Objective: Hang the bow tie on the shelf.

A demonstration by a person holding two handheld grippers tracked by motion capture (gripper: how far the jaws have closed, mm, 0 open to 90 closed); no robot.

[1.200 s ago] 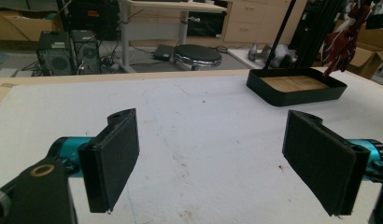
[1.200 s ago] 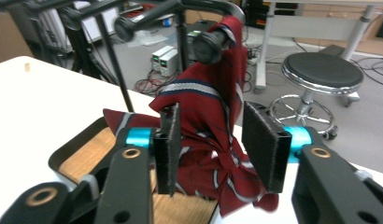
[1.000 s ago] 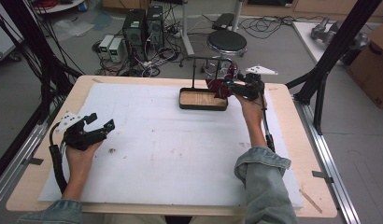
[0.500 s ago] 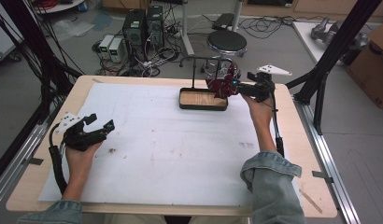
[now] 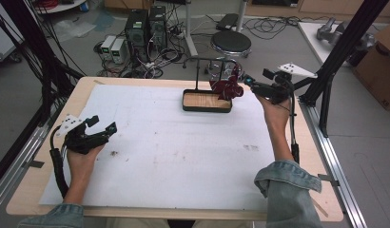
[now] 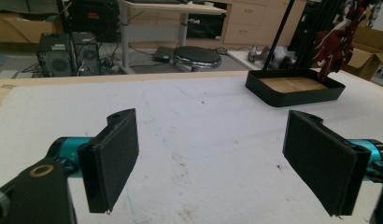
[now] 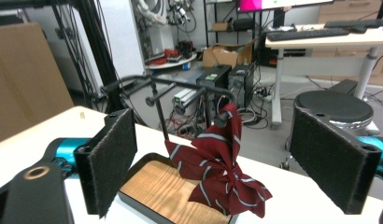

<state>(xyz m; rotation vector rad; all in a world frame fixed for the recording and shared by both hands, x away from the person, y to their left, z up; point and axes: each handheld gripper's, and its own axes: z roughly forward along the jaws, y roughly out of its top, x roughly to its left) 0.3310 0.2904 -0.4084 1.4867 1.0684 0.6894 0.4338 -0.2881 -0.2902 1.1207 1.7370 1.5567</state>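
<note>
White sheeting covers the bench (image 5: 150, 142), where a dark red bow (image 5: 227, 87) hangs from a black rack over a tray (image 5: 206, 101). Right gripper (image 5: 252, 81) beside it has just been opening, fingers apart and empty; left gripper (image 5: 102, 125), well apart, is likewise spread.

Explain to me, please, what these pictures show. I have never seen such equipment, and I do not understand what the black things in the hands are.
A person sits at a table covered with a white sheet. Each hand holds a gripper, a hand tool with two padded black jaws. The high view looks down from above: the left gripper rests low near the sheet, and the right gripper is raised beside a small stand. The other two pictures come from cameras riding on the grippers, looking out between their own jaws.

On the sheet stands a black tray with a wooden floor and a thin rail above it. A dark red striped bow tie hangs from that rail. The right jaws have just been opening. Both grippers are open and hold nothing.
</note>
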